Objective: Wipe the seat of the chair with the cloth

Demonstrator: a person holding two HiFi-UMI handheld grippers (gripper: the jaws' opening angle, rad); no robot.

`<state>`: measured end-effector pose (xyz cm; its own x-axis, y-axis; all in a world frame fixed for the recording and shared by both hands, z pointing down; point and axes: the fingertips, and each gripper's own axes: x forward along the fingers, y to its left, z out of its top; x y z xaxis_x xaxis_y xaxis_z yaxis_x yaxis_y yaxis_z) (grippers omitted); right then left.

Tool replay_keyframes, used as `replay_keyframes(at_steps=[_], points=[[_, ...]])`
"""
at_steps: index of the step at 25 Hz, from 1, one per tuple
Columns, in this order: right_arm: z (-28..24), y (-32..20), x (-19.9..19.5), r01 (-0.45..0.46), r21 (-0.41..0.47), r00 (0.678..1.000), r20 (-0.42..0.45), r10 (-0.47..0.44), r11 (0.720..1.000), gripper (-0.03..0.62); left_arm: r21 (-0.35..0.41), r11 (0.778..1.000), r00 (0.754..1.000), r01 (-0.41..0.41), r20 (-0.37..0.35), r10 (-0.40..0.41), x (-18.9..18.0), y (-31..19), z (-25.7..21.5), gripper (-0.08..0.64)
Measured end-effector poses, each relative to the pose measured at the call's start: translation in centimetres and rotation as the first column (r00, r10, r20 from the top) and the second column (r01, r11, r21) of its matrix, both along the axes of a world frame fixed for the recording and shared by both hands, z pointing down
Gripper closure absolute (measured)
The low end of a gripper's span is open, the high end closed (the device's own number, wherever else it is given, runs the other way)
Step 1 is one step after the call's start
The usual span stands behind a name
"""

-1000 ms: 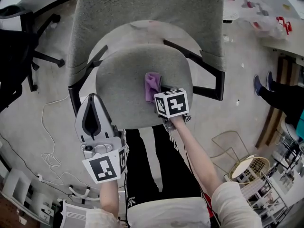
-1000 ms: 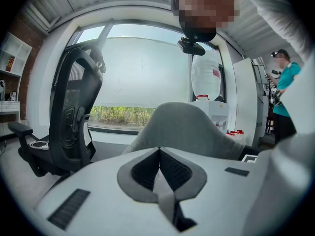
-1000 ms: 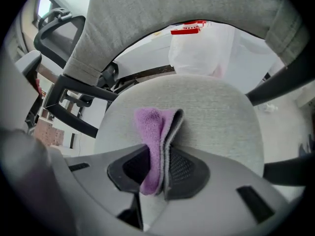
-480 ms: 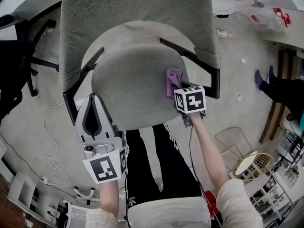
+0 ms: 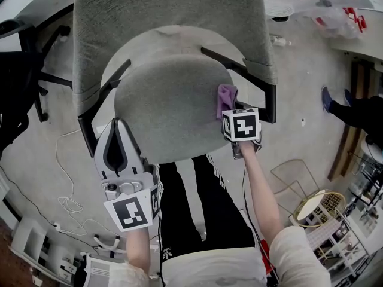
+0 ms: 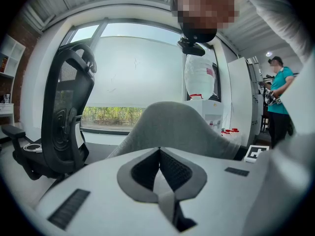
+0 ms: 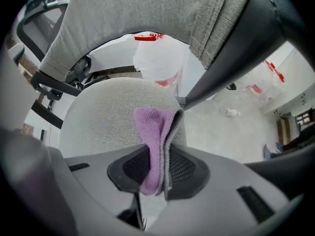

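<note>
Cloth is pinched in my right gripper, standing out ahead of its fingers onto the seat's right edge. Most of the seat lies left of them. My left gripper, closed on nothing, hangs apart.

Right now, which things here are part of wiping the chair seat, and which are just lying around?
In the job: purple cloth, right gripper clamping it, grey chair seat.
Just lying about: black office chair, plastic bags, basket.
</note>
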<state>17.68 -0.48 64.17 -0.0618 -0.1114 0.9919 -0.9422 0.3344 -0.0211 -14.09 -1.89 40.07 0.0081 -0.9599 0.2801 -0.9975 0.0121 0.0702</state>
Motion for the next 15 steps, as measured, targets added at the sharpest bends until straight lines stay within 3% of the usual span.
replay_keyframes(at_steps=[9,12,15], points=[[-1.8,-0.2,-1.8,-0.005,0.058,0.998,0.07,0.001,0.998,0.499,-0.003,1.0,1.0,0.026,-0.001,-0.026,-0.8,0.7,0.5,0.548],[-3.0,0.7,-5.4,0.019,0.063,0.98,0.199,-0.031,0.998,0.499,-0.008,1.0,1.0,0.027,-0.005,-0.027,-0.6,0.9,0.8,0.548],[-4.0,2.7,-10.5,0.021,0.022,0.93,0.366,-0.028,1.0,0.499,-0.007,1.0,0.999,0.031,-0.009,-0.031,-0.5,0.8,0.8,0.547]])
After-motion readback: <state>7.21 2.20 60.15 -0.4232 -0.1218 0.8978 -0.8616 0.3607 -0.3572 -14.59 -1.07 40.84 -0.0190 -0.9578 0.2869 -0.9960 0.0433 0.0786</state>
